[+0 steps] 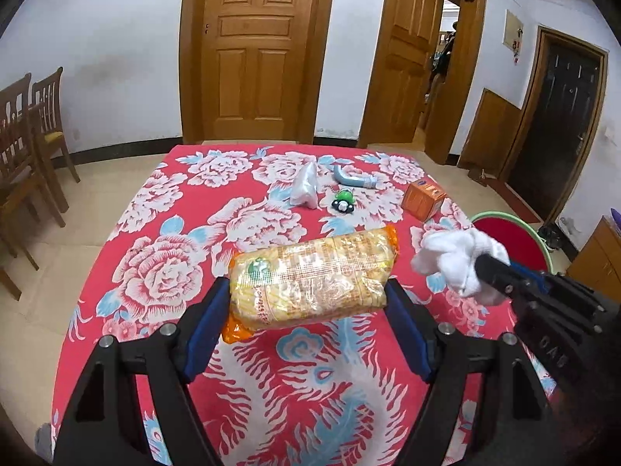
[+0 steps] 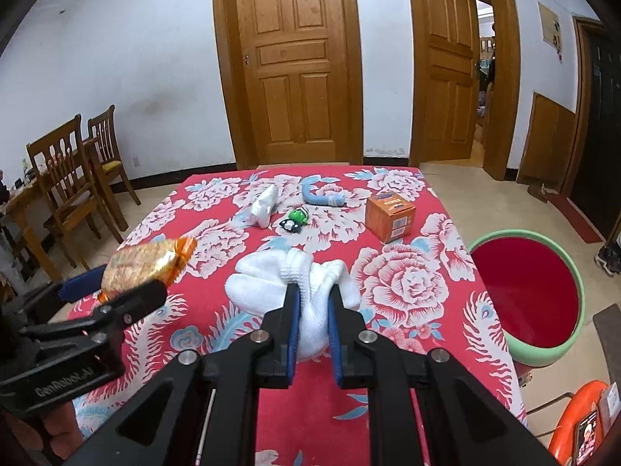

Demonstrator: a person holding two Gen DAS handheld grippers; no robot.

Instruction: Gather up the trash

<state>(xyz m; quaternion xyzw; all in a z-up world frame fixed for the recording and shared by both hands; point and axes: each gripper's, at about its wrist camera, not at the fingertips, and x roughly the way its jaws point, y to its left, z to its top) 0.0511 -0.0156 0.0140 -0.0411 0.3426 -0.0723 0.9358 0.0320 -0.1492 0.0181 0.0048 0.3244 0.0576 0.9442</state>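
the left gripper (image 1: 306,299) is holding a crinkly clear-and-orange plastic food packet (image 1: 310,279) across wide jaws, above the red floral tablecloth (image 1: 163,202). the right gripper (image 2: 312,303) is pinching a soft white bundled sock (image 2: 295,283) in narrow jaws. the slick packet may be slipping, or the sock sagging free, short of the green-rimmed red bin (image 2: 531,291). only "genrobot.ai" on the left gripper is reading clearly; the orange cardboard box (image 2: 391,216) print is too small.

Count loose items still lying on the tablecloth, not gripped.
4, all at the far end: white crumpled bag, blue bent tube, green toy nearer than the tube, orange box on the right. Nothing seems hidden.
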